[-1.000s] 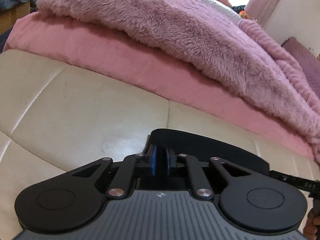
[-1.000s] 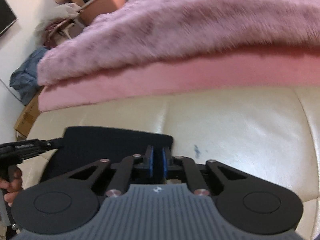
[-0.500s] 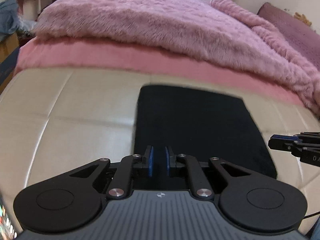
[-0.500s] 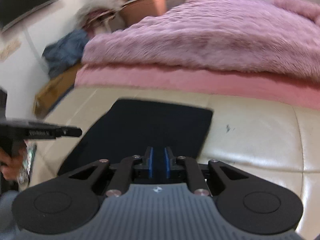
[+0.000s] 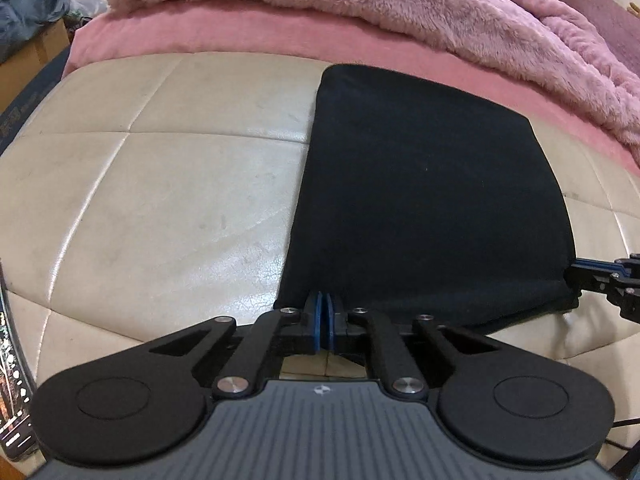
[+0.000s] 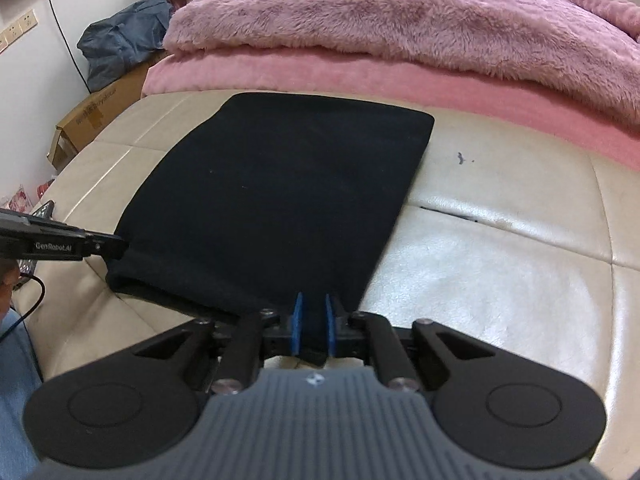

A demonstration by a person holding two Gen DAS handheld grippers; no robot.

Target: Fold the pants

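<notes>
The pants (image 5: 424, 184) are matt black cloth; the bench (image 5: 160, 184) is glossy, cracked cream leather; the blanket (image 6: 400, 28) is shaggy pink fur.

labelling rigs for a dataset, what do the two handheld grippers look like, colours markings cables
Both the left gripper and the right gripper are matte black with blue finger pads, silver pivot screws, two round discs and a ribbed grey body. The left one carries white "GenRobot.AI" lettering and trails a thin black cable.
</notes>
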